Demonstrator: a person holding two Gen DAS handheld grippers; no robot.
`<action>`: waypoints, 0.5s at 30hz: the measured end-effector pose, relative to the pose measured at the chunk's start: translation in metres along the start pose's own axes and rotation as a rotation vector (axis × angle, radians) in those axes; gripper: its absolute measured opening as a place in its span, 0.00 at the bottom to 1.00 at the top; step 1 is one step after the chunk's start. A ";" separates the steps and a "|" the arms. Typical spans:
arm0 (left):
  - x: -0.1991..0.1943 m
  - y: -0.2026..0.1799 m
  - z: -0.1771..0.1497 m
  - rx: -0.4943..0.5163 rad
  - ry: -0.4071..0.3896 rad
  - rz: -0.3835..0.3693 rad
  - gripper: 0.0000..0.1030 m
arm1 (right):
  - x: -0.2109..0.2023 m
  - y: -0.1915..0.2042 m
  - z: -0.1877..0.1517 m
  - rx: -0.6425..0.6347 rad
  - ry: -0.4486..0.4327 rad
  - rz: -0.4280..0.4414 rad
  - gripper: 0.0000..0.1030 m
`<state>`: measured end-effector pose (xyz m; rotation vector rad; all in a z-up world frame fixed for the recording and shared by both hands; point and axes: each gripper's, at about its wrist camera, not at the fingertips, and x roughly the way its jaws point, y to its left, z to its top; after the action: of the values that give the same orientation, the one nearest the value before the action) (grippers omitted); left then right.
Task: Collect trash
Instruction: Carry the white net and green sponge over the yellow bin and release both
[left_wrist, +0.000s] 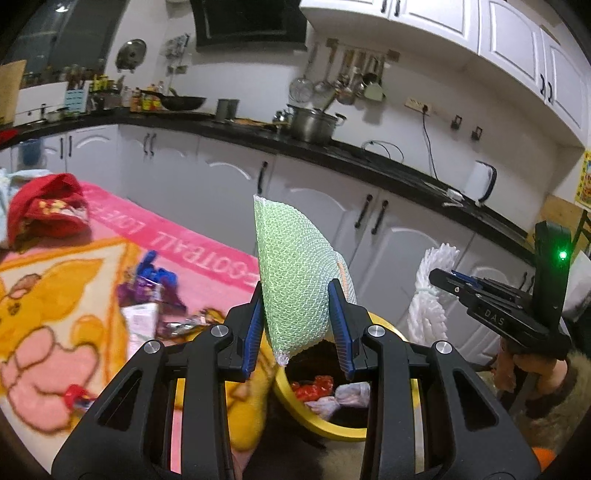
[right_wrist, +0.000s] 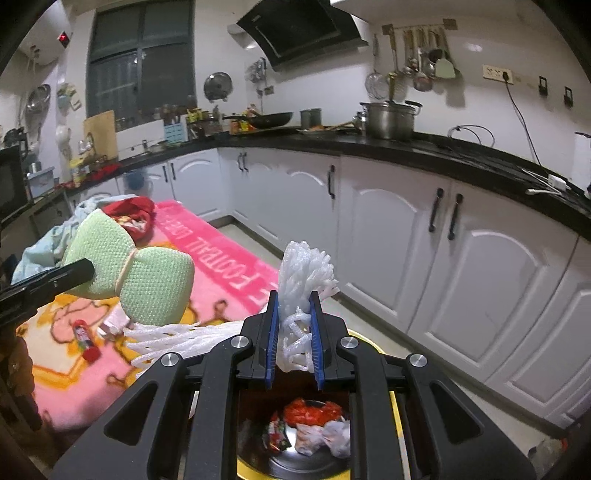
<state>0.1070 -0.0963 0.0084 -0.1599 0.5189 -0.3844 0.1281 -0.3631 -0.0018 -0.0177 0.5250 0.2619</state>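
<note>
My left gripper (left_wrist: 299, 325) is shut on a green mesh sponge (left_wrist: 295, 273) and holds it above the yellow-rimmed trash bin (left_wrist: 321, 421). The sponge also shows in the right wrist view (right_wrist: 136, 273), pinched in the middle by a rubber band. My right gripper (right_wrist: 293, 332) is shut on a white foam fruit net (right_wrist: 303, 273), held over the same bin (right_wrist: 369, 339). The bin holds red and white wrappers (right_wrist: 314, 424). More wrappers (left_wrist: 155, 295) lie on the pink blanket (left_wrist: 184, 236).
White kitchen cabinets (right_wrist: 424, 236) with a black counter run along the back and right. A red cloth (left_wrist: 48, 210) lies at the blanket's far end. A small red item (right_wrist: 85, 336) lies on the blanket. My right gripper's body shows at the right of the left wrist view (left_wrist: 495, 314).
</note>
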 end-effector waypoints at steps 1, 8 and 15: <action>0.004 -0.002 -0.002 -0.001 0.009 -0.009 0.25 | 0.001 -0.003 -0.002 0.002 0.003 -0.009 0.15; 0.039 -0.015 -0.017 0.005 0.077 -0.036 0.25 | 0.018 -0.027 -0.022 0.025 0.051 -0.061 0.15; 0.066 -0.024 -0.037 0.022 0.161 -0.051 0.25 | 0.033 -0.036 -0.036 0.038 0.085 -0.075 0.15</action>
<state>0.1337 -0.1467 -0.0470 -0.1221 0.6697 -0.4549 0.1467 -0.3931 -0.0511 -0.0119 0.6129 0.1781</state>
